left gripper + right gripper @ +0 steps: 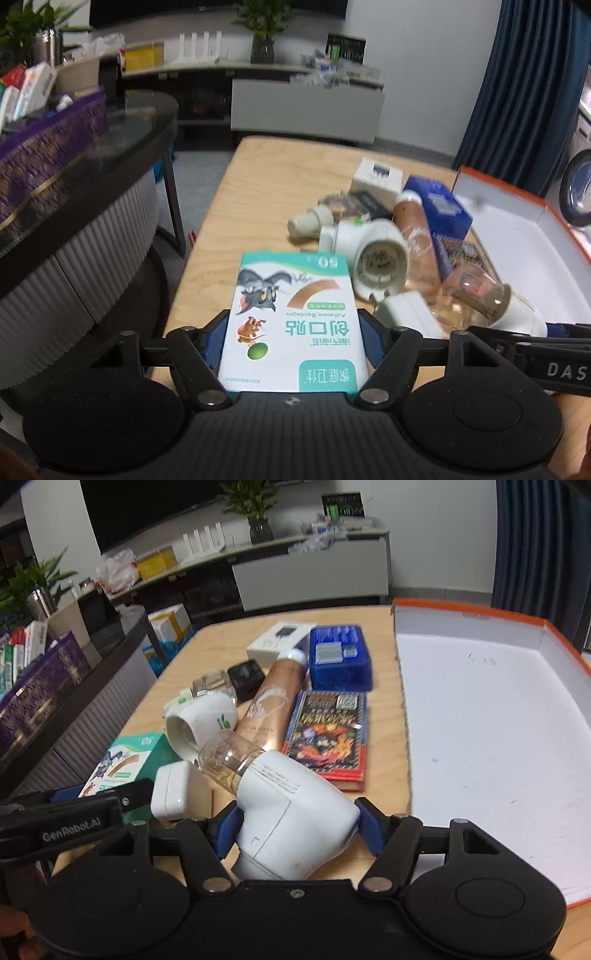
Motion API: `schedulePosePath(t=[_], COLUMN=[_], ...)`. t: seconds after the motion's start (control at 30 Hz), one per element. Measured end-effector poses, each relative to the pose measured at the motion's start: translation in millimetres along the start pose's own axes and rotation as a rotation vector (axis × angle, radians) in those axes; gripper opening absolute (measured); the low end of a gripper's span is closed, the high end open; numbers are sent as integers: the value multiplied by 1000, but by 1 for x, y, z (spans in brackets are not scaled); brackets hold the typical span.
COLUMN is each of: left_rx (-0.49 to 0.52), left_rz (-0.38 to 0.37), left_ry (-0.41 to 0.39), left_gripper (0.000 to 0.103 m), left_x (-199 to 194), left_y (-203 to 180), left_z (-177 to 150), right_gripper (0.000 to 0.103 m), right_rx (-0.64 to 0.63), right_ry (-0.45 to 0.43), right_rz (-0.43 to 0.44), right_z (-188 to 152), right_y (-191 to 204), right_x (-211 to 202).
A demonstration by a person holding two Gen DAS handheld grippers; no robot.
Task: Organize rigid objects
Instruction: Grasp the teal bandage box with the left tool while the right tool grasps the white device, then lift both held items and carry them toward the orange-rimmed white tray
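Observation:
My left gripper (293,332) is shut on a green and white adhesive bandage box (295,325), held just above the wooden table (258,192); the box also shows in the right wrist view (125,757). My right gripper (299,819) is shut on a white plug-in device with a clear bottle (291,812), seen from the left wrist view too (491,299). An open white box with an orange rim (498,720) lies to the right. A pile sits between: a white lamp socket (201,723), a bronze tube (271,701), a blue box (340,657), a colourful book (328,734).
A white charger cube (177,790), a black cube (245,677), a clear cube (210,683) and a white carton (279,638) also lie on the table. A dark round table with a purple box (48,166) stands at the left. A low cabinet (306,107) stands behind.

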State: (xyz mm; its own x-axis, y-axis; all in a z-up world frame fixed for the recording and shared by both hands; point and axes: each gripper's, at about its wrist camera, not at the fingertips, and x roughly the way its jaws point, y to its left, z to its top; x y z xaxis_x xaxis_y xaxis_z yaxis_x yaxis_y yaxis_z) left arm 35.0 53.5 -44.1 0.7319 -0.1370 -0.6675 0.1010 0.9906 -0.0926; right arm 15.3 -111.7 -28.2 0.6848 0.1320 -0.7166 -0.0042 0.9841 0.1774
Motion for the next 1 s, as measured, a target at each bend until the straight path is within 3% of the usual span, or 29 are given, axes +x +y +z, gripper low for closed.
schedulePosePath(t=[0.5,0.73,1.0], left_rx=[16,68,107], left_rz=[-29,-120,-315], left_ry=[-152,-202,-190], left_gripper=[72,72,72], left_x=[-56,-69,-52], left_y=[-24,-73,-151], left_z=[14,40,76], right_gripper=[79,79,79], right_rx=[49,107,151], right_ry=[-188,-271,-348], right_rz=[13,-53,-178], right_z=[19,30,49], right_y=[-40,-80,-136], right_x=[-69,-99,-127])
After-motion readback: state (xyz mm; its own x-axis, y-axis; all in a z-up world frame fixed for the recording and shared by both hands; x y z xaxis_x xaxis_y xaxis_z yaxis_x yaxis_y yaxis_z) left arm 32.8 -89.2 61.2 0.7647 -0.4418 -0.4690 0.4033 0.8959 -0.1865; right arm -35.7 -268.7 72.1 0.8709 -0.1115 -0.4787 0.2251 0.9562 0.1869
